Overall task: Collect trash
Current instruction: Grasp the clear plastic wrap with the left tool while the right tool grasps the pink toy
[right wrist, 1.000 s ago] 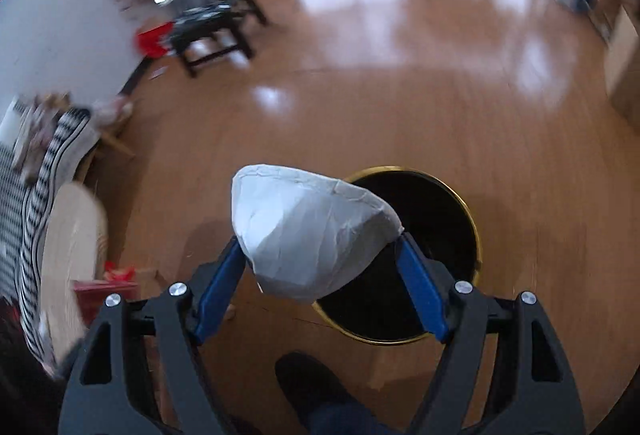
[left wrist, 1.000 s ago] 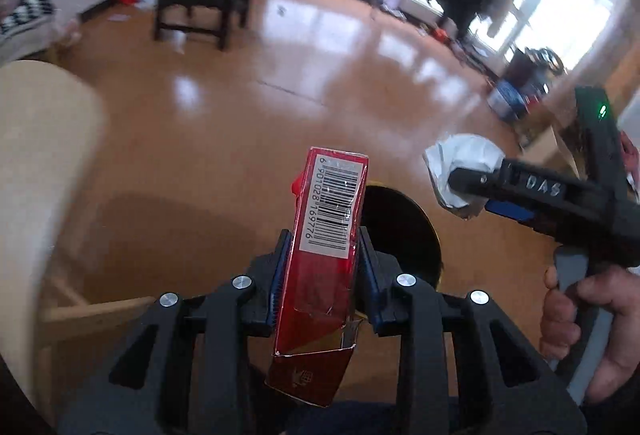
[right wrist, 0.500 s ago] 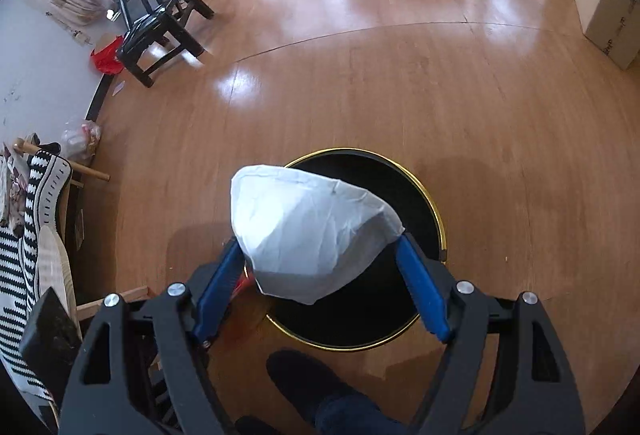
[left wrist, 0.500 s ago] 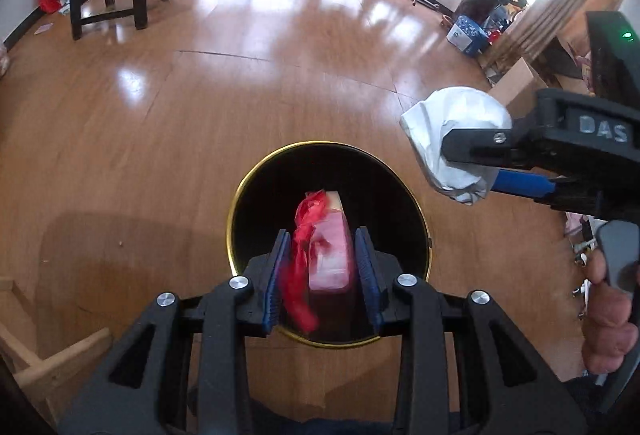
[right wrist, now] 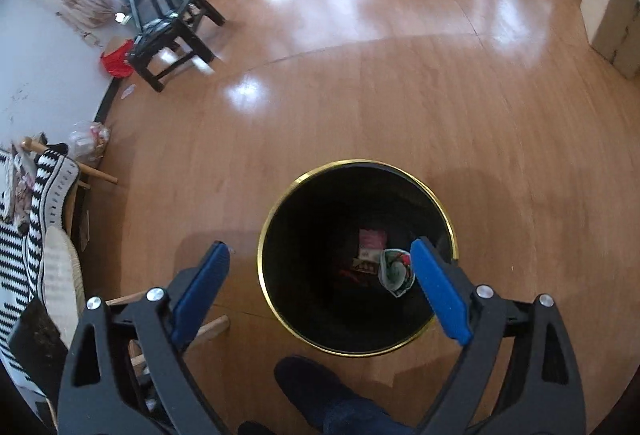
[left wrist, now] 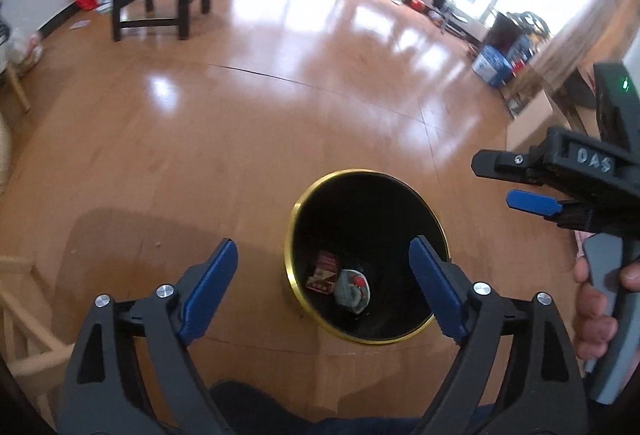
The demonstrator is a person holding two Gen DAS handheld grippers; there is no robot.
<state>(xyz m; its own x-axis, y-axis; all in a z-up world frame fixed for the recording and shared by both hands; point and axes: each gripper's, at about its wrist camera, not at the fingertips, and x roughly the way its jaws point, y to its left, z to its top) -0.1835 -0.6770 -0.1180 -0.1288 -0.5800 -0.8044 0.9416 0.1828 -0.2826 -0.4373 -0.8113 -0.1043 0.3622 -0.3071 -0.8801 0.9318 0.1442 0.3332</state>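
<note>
Trash: a red carton (left wrist: 322,272) and a crumpled paper wad (left wrist: 353,291) lie side by side on the bottom of the bin (left wrist: 434,222), both loose
Handling: both look light; the carton is thin card that would crush, so take it across its flat faces; the wad is soft and gives, any pinch across its bulk should do
Bin: black, round, brass-coloured rim, upright on the wood floor (left wrist: 248,123); deep and narrow, so reaching back in would mean coming straight down inside the rim
Left gripper (left wrist: 323,267): fingers wide apart and opening, nothing between them, above the bin's mouth
Right gripper (right wrist: 320,267): the same, opening and empty, over the bin
Room: open floor beyond the bin; dark chair (right wrist: 168,35) far off by the wall; wooden furniture (right wrist: 208,327) close at the left; a shoe (right wrist: 316,383) just short of the rim
</note>
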